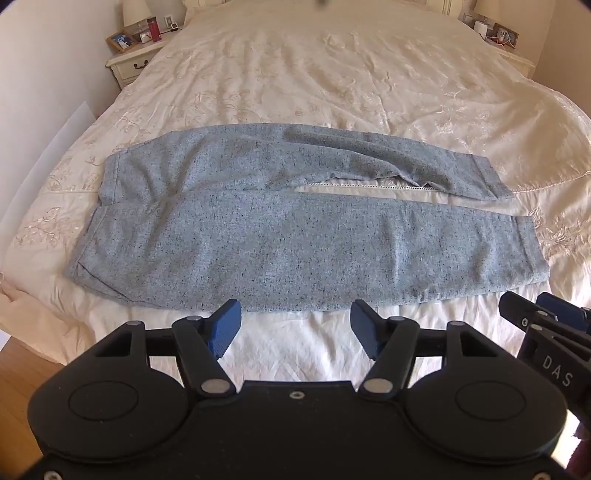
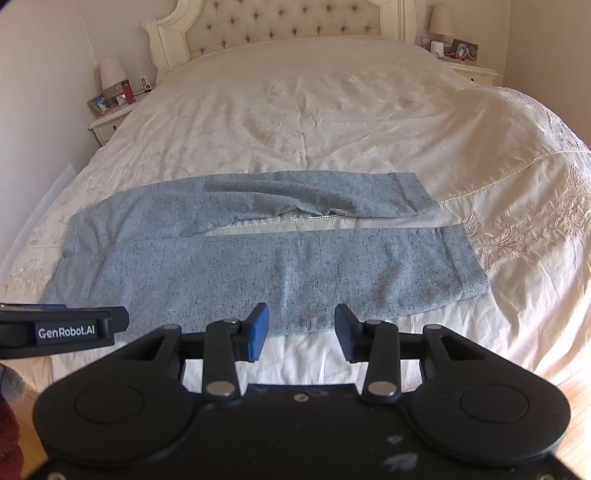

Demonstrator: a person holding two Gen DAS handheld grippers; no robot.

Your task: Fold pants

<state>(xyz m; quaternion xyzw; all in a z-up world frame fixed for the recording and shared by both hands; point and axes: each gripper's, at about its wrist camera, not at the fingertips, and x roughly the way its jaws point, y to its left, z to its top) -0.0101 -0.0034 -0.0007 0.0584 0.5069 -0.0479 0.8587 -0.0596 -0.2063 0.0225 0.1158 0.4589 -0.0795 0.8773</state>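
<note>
- Pants – grey-blue speckled knit, lie flat across the foot end of the bed, waist to the left, cuffs to the right.
- 2 legs spread a bit apart; far leg angles away w/ wrinkles + a shadowed fold, near leg lies smooth and straight.
- Strip of white sheet w/ lace trim shows in the gap btwn the legs.
- Left gripper – fingers released, wide gap, nothing btwn the blue pads. Hovers just in front of the near leg's lower edge, over white sheet; not touching the fabric as far as I can tell.
- Right gripper – fingers also spread apart, empty. Tips sit at the near leg's front edge, approx mid-leg; contact w/ cloth can't be told.
- Right gripper also shows at the right edge of the left wrist view; left gripper body at the left edge of the right wrist view. So the 2 are side by side, near each other.
- Bedspread cream w/ embroidered flowers, rumpled.
- Tufted headboard at far end.
- Nightstand far left w/ lamp, red bottle, photo frame.
- 2nd nightstand far right, lamp + small items.
- Wood floor at lower corners.
</note>
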